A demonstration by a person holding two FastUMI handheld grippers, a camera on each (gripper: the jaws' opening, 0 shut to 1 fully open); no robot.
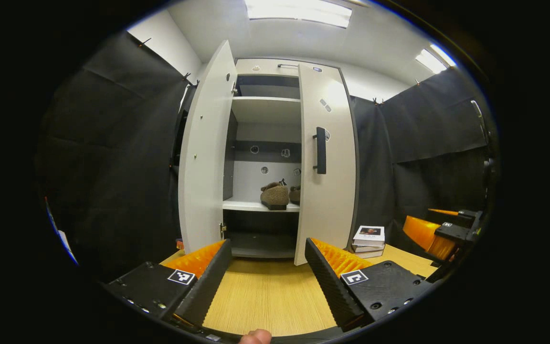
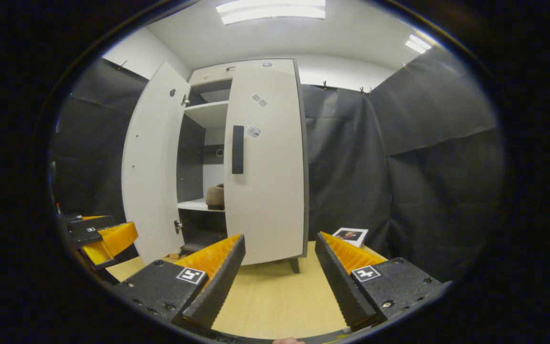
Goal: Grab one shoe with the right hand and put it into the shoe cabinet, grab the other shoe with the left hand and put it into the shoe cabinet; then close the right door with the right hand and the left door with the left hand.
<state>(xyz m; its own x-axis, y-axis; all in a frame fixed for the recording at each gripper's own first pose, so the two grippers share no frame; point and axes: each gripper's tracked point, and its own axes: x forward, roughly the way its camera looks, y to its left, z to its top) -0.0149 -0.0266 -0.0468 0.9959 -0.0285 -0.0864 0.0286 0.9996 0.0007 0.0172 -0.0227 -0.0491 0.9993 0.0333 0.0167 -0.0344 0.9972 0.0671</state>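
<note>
A tall white shoe cabinet [image 1: 325, 110] stands on a wooden table [image 1: 265, 296]. Its right door [image 1: 327, 191] with a dark handle [image 1: 321, 150] is nearly closed; its left door [image 1: 206, 157] stands wide open. Two brown fuzzy shoes sit on the middle shelf [image 1: 244, 205]: one [image 1: 275, 195] in full sight, the other [image 1: 295, 193] half hidden behind the right door. My left gripper [image 1: 268, 272] is open in front of the cabinet, holding nothing. My right gripper [image 2: 280, 272] is open before the right door [image 2: 265, 162], also holding nothing. One shoe [image 2: 215, 196] peeks through the gap.
A short stack of books [image 1: 368, 241] lies on the table right of the cabinet, seen as books [image 2: 350, 235] in the right gripper view. The right gripper [image 1: 442, 234] sits at the far right of the left gripper view; the left gripper [image 2: 103, 236] at the left of the right gripper view.
</note>
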